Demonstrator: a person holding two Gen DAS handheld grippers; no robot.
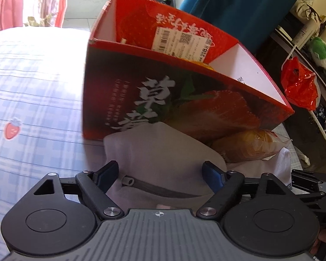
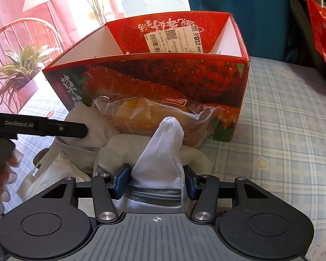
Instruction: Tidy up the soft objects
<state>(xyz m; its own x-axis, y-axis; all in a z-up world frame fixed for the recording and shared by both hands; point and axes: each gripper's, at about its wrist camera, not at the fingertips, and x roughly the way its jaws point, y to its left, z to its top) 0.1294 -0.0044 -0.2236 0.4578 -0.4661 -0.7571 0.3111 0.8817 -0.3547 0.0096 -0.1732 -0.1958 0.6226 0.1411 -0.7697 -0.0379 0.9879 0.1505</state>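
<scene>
A red strawberry-printed cardboard box (image 1: 184,100) with its top open stands on the bed; it also shows in the right wrist view (image 2: 163,80). A grey zippered pouch (image 1: 163,152) lies against its front. My left gripper (image 1: 160,169) is open, with its jaws on either side of the pouch. A wrapped yellow bread (image 2: 154,115) leans on the box. My right gripper (image 2: 157,180) is partly closed around a white knit cloth (image 2: 163,152) that stands up between the fingers. The left gripper's arm (image 2: 54,127) reaches in from the left.
The bed has a blue plaid sheet (image 2: 282,130) with strawberry prints. A white plastic bag (image 2: 52,171) lies at the left of the pile. A red plastic bag (image 1: 300,87) hangs off a shelf at right. A teal curtain (image 1: 239,6) hangs behind.
</scene>
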